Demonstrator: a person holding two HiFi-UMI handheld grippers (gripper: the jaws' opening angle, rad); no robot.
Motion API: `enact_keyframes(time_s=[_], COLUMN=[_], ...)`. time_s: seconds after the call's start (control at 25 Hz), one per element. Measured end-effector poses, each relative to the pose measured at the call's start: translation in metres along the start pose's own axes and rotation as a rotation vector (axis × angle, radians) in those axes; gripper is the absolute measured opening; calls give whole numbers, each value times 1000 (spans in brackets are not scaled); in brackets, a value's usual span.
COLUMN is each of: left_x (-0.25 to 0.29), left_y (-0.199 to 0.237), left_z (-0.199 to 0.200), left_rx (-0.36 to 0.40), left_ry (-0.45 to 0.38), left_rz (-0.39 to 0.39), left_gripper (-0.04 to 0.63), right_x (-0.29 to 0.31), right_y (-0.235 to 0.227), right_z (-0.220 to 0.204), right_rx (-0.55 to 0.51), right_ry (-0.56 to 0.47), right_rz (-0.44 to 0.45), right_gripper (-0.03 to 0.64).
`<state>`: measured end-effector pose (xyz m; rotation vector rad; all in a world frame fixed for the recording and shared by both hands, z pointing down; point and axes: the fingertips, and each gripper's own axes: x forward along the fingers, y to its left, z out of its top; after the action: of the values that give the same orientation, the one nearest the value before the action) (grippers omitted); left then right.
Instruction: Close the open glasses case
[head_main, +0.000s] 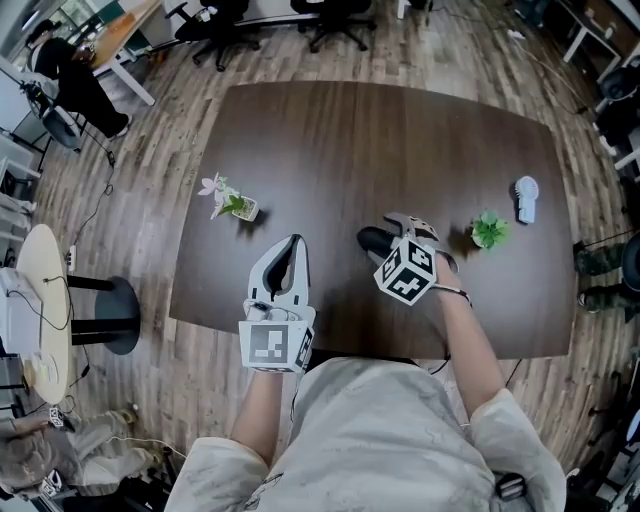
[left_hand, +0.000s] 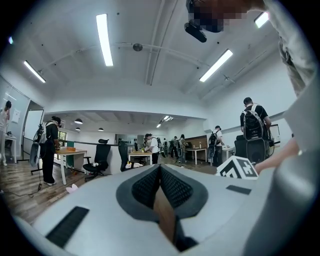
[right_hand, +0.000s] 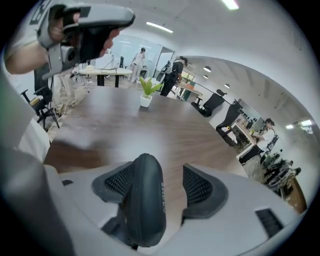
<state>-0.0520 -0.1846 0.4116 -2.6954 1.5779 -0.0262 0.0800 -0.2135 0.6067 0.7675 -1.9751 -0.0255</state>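
Left claw is pinched shut, holding nothing. Right claw gapes wide around the black glasses case on the desk, without gripping it. A lopsided push could skid the case toward that plant instead of shutting it.

open tabletop across middle and back, flower pot left, green plant right, glasses case front

Two grippers: left gripper, right gripper. One glasses case, between the right gripper's jaws. Two potted plants: flowering plant to their left, green plant to their right. One pale blue object, farther right.
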Motion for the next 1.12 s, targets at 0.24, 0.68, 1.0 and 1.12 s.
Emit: enact_keyframes(time_s=[0.24,0.68,1.0,1.12], left_x=[10,40,55,49], left_y=[-3,-7,-16,-15], left_z=[4,-2,33,52], left_rx=[3,-3,21,48], left_ry=[-6,36,-33,-75], left_rz=[-22,-48,-59,-43], left_gripper=[2,3,3,3], right_x=[-45,-166,-282,-325], right_y=[-16,-89,-123,-127], right_z=[3,-19,-32,-41], right_rx=[246,634,693,680], right_ry=[-172,-505,-686,-741], right_rz=[-16,-355,-672,-854], right_gripper=[305,302,307,302])
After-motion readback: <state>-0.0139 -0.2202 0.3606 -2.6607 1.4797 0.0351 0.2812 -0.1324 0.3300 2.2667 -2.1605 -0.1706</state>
